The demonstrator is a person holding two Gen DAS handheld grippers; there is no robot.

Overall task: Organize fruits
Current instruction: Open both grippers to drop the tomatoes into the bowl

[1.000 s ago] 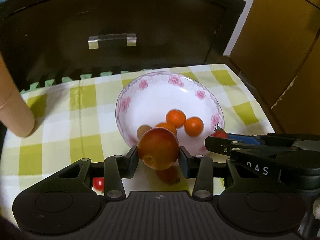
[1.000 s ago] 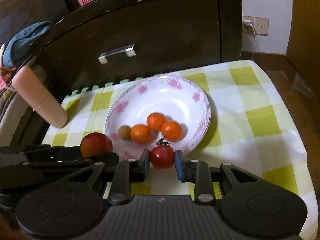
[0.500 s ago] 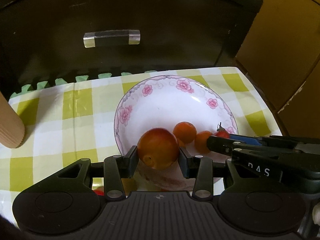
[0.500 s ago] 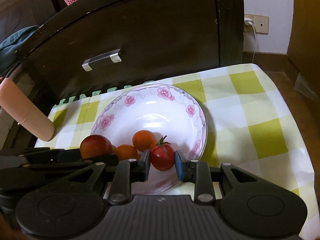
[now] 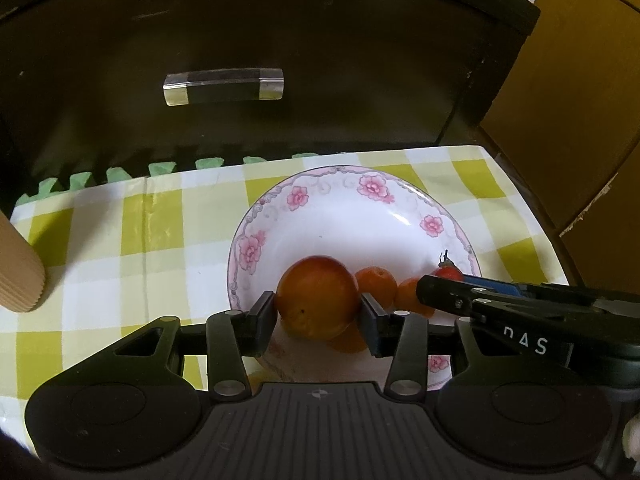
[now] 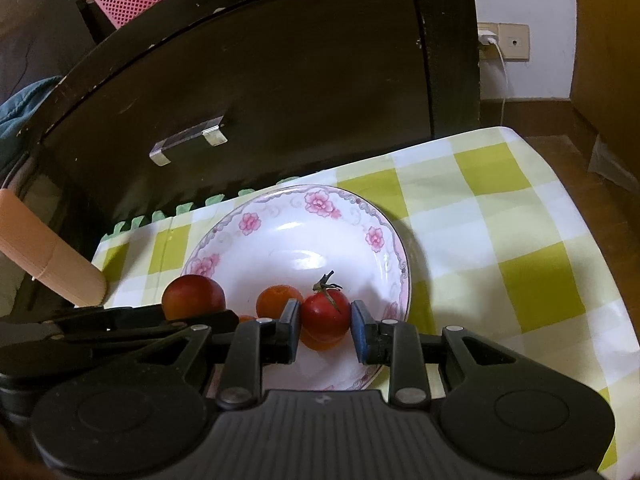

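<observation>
A white bowl with pink flowers (image 5: 372,192) (image 6: 352,216) stands on the checked cloth. Small oranges (image 5: 376,282) (image 6: 276,298) lie in it. My left gripper (image 5: 318,314) is shut on a large orange-red plum (image 5: 318,296) and holds it over the bowl's near side; the plum also shows in the right wrist view (image 6: 192,296). My right gripper (image 6: 325,326) is shut on a red tomato with a stem (image 6: 325,314), held over the bowl just right of the left gripper. The tomato's top peeks out in the left wrist view (image 5: 448,270).
A dark cabinet with a clear handle (image 5: 224,86) stands right behind the table. A tan cylinder (image 5: 16,272) (image 6: 48,264) leans in at the left. The yellow-green checked cloth (image 6: 500,240) stretches to the right, ending at the table's edge by brown cardboard boxes (image 5: 580,100).
Both grippers have moved forward with their fruit, from the bowl's near rim to over its inside. The small oranges now sit partly hidden behind the held fruit.
</observation>
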